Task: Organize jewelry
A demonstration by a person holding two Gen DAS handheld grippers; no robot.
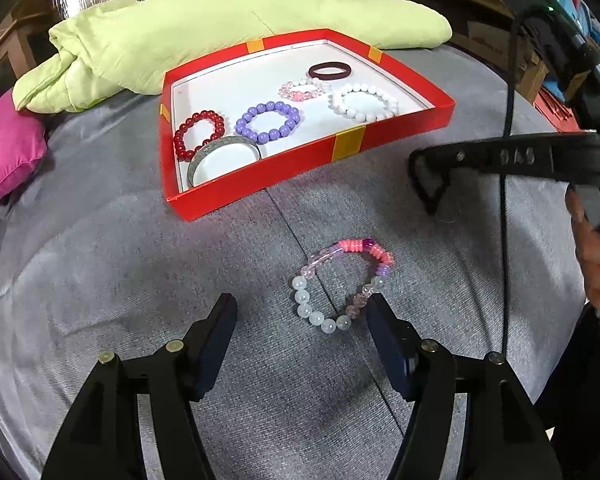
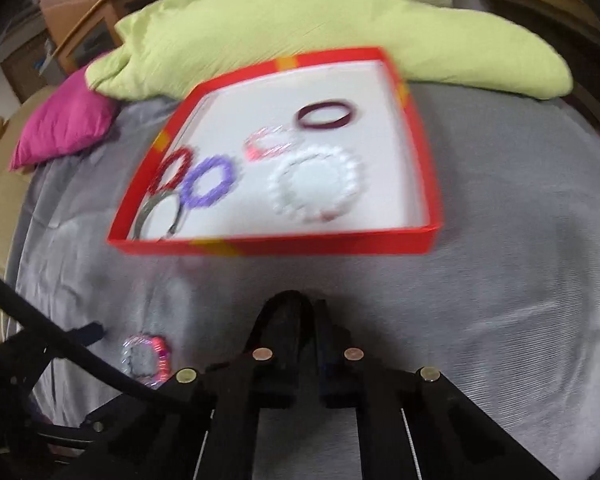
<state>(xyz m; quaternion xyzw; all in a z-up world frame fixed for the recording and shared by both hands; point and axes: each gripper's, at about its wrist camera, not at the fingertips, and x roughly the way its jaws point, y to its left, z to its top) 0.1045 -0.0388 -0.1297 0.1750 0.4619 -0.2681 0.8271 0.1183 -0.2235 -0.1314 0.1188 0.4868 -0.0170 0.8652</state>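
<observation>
A bracelet of mixed white, pink and purple beads point(image 1: 300, 285) lies on the grey cloth. My left gripper point(image 1: 300, 302) hangs over it, open, with the bracelet's near right side just touching the right finger point(image 1: 380, 320). In the blurred right wrist view the same bracelet point(image 2: 146, 360) sits at lower left. A shallow red box point(image 1: 260, 176) behind it holds several bracelets: red beads point(image 1: 198, 134), purple beads point(image 1: 268, 122), a grey bangle point(image 1: 224, 156), white beads point(image 1: 364, 102) and a dark bangle point(image 1: 329, 70). My right gripper point(image 2: 306, 304) is shut with nothing in it, short of the box's front wall point(image 2: 300, 242).
A pale green quilt point(image 1: 220, 20) lies behind the box and a magenta cushion point(image 1: 8, 148) at the left. A person's hand point(image 1: 596, 256) holds the right gripper point(image 1: 430, 200) at the right edge, with a black cable hanging beside it.
</observation>
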